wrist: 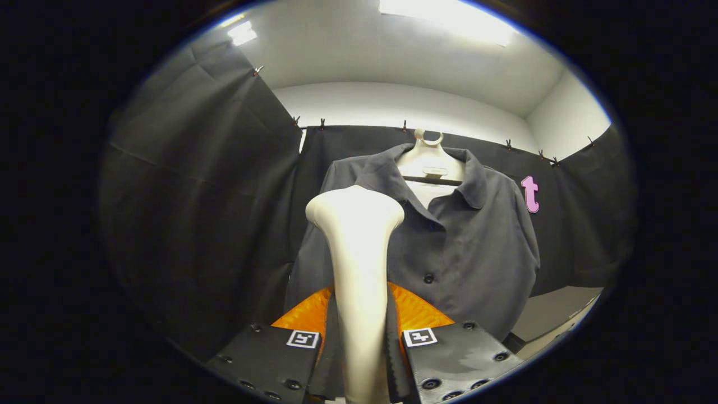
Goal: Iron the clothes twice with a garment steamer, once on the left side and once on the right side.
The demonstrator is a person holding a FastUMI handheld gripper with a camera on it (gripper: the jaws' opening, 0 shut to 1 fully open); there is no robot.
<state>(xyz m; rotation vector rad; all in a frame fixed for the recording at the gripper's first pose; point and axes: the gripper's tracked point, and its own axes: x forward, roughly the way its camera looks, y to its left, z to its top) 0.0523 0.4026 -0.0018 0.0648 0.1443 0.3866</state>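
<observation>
Gripper (359, 342): both fingers closed against the handle of a cream garment steamer (358, 264), which stands upright between them, its lower end cut off from sight and its head turned away so the steam face cannot be seen. Dark grey buttoned shirt (465, 241): hangs just beyond the steamer on a pale hanger (429, 160), open collar uppermost; its left portion is hidden behind the steamer, its hem behind the fingers, and whether the steamer head touches the cloth cannot be told.
</observation>
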